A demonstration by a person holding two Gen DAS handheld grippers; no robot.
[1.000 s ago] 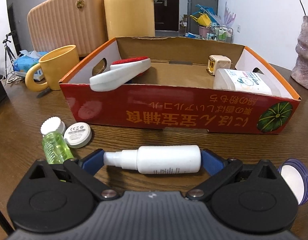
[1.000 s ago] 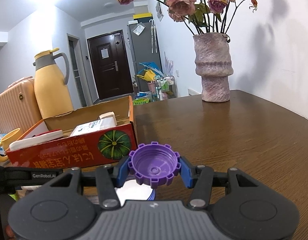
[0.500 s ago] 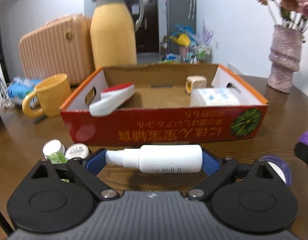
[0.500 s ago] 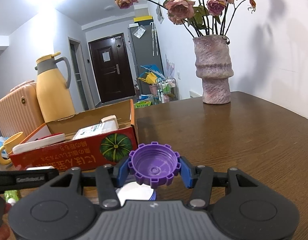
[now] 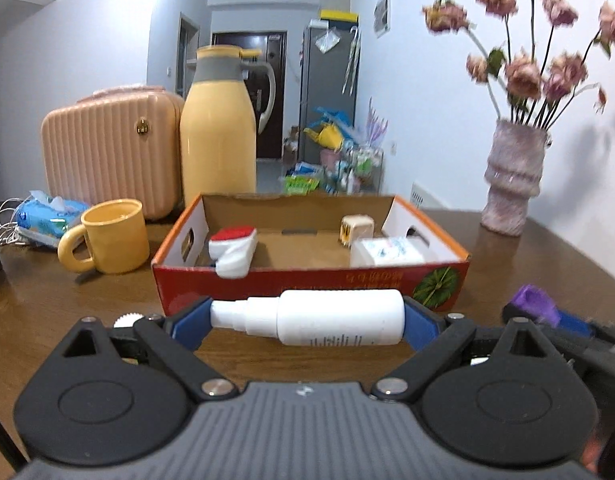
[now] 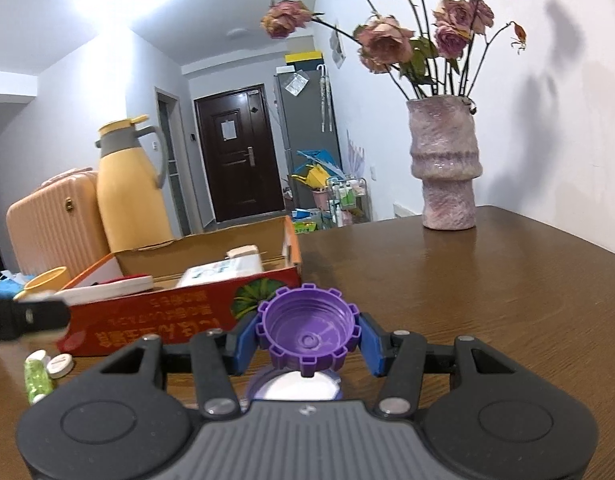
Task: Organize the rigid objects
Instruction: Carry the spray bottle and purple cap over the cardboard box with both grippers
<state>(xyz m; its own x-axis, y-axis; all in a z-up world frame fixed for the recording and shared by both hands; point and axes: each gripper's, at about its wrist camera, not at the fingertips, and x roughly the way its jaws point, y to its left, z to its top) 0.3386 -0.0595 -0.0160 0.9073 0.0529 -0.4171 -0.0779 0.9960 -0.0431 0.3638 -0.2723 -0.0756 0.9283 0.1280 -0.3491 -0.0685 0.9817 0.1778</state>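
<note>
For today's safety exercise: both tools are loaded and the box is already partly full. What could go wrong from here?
1. The white spray bottle is pinched only at its ends by the left tool, so it might pivot or slip.
2. The right tool holds the purple cap; both heading for the cardboard box might collide.

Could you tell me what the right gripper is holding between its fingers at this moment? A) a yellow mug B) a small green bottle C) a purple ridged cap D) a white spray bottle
C: in the right wrist view the right gripper is shut on the purple ridged cap, its open side facing the camera, while the white spray bottle sits in the left gripper.
</note>
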